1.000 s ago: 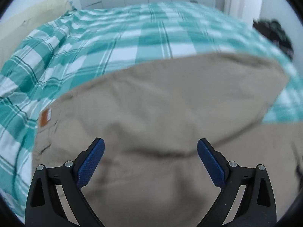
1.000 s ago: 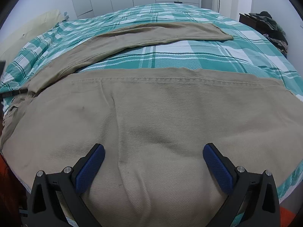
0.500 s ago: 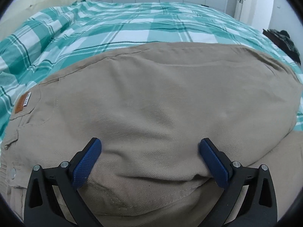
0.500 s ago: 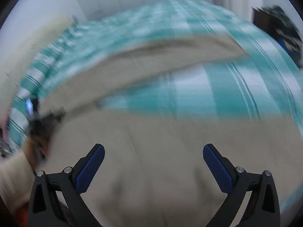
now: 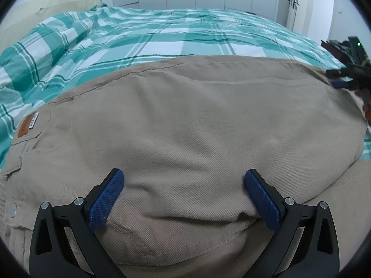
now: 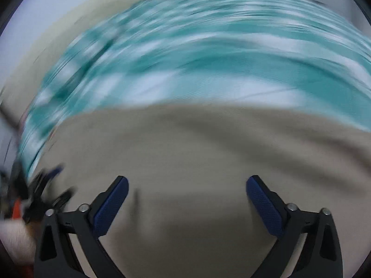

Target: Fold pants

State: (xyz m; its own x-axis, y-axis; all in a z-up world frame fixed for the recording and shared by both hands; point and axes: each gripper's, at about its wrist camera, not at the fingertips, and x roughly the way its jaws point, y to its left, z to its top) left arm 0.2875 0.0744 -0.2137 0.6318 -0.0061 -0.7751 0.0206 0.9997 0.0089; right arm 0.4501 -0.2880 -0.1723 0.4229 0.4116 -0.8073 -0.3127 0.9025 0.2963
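Pants, one tan pair, one checked bedspread, two grippers.

Pants: matt beige twill cloth. Bedcover: soft checked cloth. Gripper pads: knurled blue.

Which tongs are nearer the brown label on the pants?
Left. The left tongs sit right of the label; the right tongs are across the pants.

Bed, covered by a teal-and-white checked duvet rumpled at its left side, carrying a cream pillow at the far left corner and beige pants spread flat across the near part, brown label patch at their left end.
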